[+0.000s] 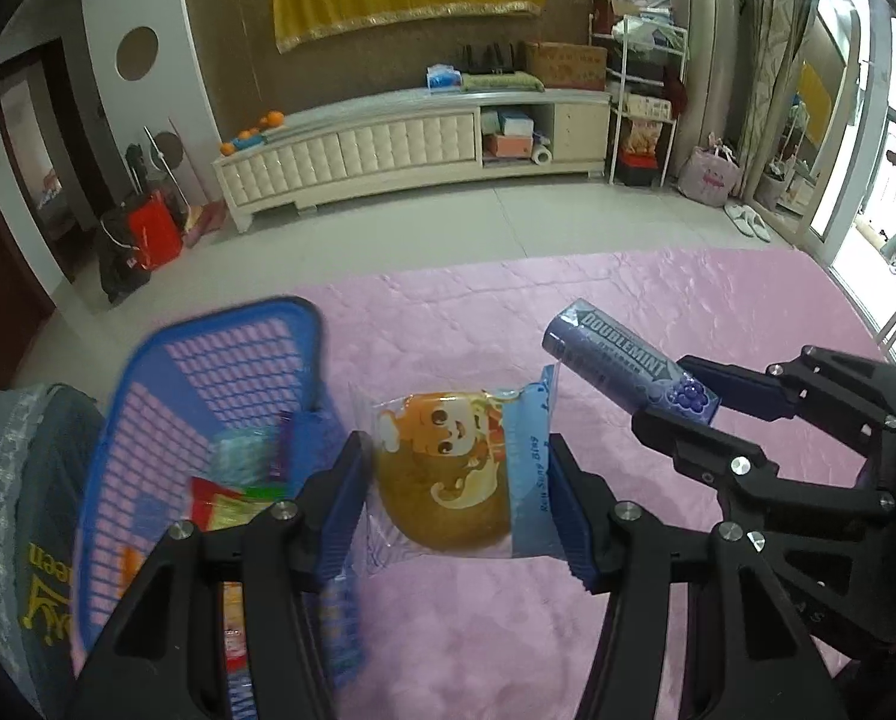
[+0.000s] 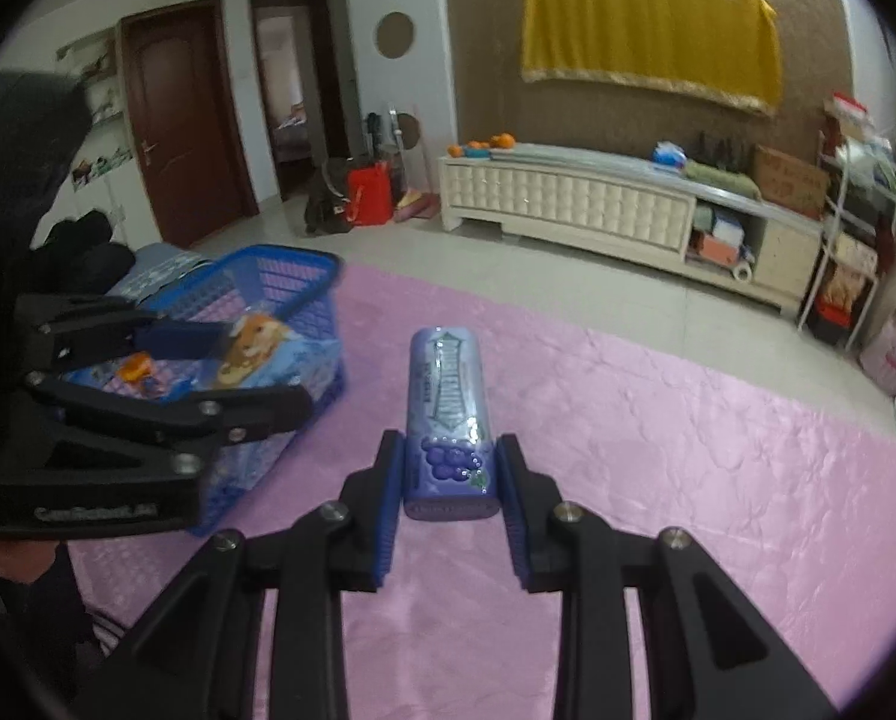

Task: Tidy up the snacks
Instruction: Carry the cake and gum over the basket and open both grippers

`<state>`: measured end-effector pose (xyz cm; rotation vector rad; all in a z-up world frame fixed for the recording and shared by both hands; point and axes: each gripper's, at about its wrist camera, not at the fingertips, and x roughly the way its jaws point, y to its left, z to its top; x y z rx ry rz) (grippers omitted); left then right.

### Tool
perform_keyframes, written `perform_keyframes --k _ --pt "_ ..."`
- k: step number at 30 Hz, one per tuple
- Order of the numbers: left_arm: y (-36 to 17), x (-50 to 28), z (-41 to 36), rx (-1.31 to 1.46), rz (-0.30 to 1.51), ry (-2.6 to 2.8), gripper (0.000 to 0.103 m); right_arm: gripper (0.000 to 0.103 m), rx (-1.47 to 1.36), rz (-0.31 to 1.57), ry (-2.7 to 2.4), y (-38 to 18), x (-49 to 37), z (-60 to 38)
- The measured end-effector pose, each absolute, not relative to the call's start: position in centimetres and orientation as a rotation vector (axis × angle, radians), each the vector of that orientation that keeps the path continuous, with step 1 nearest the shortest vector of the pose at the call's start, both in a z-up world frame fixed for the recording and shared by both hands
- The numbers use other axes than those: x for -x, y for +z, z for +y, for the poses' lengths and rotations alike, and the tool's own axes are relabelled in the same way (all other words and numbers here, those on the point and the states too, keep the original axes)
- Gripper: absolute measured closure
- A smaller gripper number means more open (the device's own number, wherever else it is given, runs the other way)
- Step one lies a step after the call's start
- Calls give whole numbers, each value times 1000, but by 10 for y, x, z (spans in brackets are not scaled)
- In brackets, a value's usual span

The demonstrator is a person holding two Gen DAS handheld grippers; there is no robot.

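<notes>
My left gripper (image 1: 457, 498) is shut on a clear-and-blue bread packet (image 1: 457, 474) with a cartoon face, held above the pink cloth just right of the blue mesh basket (image 1: 165, 372). The basket holds several snack packets (image 1: 231, 492). My right gripper (image 2: 448, 480) is shut on a purple Doublemint gum container (image 2: 448, 408), held above the cloth. In the right wrist view the left gripper (image 2: 273, 372) holds the bread packet (image 2: 255, 348) over the basket (image 2: 303, 264). In the left wrist view the right gripper (image 1: 682, 402) with the gum container (image 1: 616, 354) is at the right.
A pink cloth (image 1: 658, 300) covers the work surface. A grey-blue cushion (image 1: 21, 480) lies left of the basket. Beyond the surface is tiled floor (image 1: 417, 216) and a long white cabinet (image 1: 411, 144).
</notes>
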<state>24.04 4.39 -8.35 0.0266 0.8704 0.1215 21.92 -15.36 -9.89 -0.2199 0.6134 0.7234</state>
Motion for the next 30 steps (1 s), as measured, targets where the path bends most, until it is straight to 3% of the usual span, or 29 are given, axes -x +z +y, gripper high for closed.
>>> perform_keyframes --k 14,30 --pt "-4 -163 119 -36 731 160 49 68 257 531 758 -10 -170 -101" --pt "-5 -153 194 32 732 204 49 68 323 611 813 -21 -171 -22"
